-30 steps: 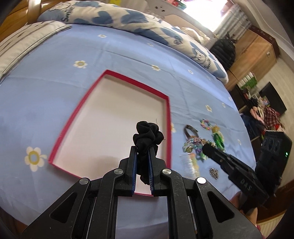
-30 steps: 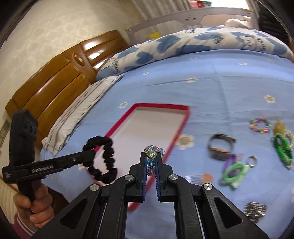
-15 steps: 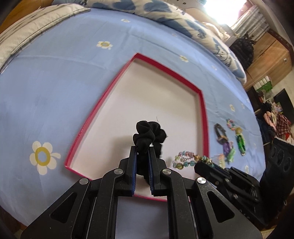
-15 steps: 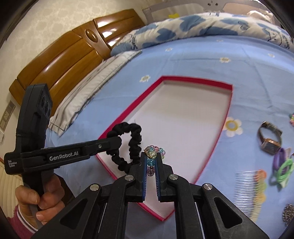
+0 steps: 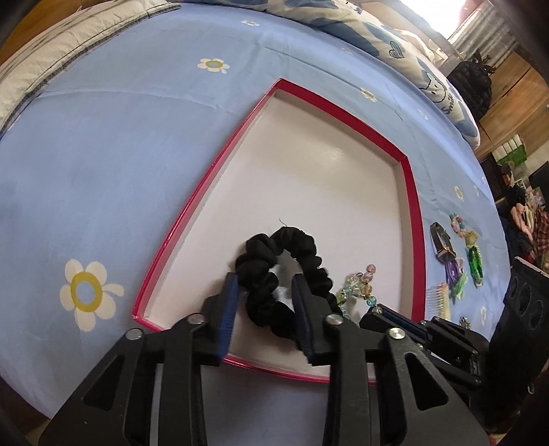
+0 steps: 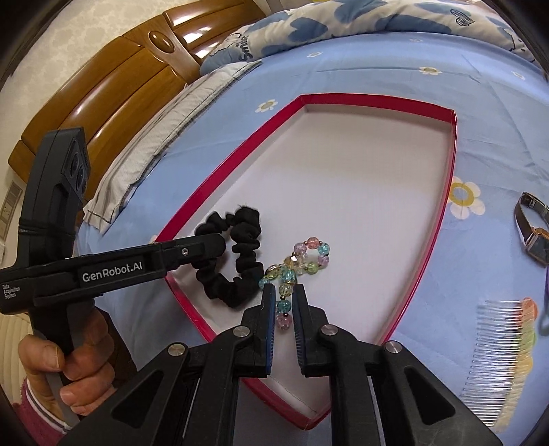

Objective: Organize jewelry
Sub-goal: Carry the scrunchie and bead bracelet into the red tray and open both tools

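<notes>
Inside the red tray [image 6: 451, 144], scrunchie [image 5: 284, 274] half hidden behind left claw [image 5: 266, 288].

Far half of the tray open, near corner crowded

The tray [image 6: 374, 192] lies bare toward its far rim; near the front, the black scrunchie [image 6: 236, 260] and bead bracelet [image 6: 298, 264] lie side by side, with both grippers close together above them.

A blue flowered bedsheet [image 6: 377, 68] covers the bed. A wooden headboard [image 6: 113, 85] stands at its far left edge, a blue-patterned quilt [image 6: 343, 20] heaped along the far edge.
</notes>
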The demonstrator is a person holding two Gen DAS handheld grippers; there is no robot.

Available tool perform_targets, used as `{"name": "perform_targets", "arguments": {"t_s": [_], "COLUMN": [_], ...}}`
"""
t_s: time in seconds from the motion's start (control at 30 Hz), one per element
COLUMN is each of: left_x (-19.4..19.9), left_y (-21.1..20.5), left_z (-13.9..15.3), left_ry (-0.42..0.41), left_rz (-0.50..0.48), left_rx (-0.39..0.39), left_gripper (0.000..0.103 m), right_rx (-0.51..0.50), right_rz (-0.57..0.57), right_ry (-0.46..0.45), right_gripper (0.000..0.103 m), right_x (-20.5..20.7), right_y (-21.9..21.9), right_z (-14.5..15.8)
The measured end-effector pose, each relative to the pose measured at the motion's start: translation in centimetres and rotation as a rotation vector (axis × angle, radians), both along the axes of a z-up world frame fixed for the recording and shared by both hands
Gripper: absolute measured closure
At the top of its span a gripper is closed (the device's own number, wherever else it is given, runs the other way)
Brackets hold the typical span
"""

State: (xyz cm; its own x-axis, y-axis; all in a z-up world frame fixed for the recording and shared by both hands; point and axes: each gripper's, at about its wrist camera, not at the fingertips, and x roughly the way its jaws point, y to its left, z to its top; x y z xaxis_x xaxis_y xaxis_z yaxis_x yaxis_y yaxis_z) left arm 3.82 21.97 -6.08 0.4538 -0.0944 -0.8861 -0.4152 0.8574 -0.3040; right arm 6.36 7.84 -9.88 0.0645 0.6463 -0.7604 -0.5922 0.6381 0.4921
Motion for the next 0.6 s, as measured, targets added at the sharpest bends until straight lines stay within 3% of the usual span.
{"name": "perform_targets", "arguments": {"t_s": [0.17, 0.27, 0.33, 0.6], "left_x": [-0.1, -0.3, -0.5, -0.2], "left_y": [0.0, -0.1, -0.3, -2.7], "left_z": [0.6, 1.4, 2.0, 4.4], "left_ry": [-0.005, -0.019, -0.031, -0.073], "left_rz": [0.003, 0.006, 0.005, -0.041], "left_rx": [0.008, 0.016, 0.022, 0.031], "left_gripper": [0.065, 0.057, 0.057, 0.057], "right_rx": [-0.006, 0.006, 0.018, 0.047], "right_rz": [-0.001, -0.011, -0.021, -0.124], "right_ry": [0.006, 0.003, -0.012, -0.086], "right_gripper": [0.088, 0.077, 0.068, 0.062], "right_x": [0.1, 0.0, -0.1, 0.0], "right_y": [-0.1, -0.7, -1.2, -6.5], "right_z": [0.0, 0.5, 1.0, 3.7]}}
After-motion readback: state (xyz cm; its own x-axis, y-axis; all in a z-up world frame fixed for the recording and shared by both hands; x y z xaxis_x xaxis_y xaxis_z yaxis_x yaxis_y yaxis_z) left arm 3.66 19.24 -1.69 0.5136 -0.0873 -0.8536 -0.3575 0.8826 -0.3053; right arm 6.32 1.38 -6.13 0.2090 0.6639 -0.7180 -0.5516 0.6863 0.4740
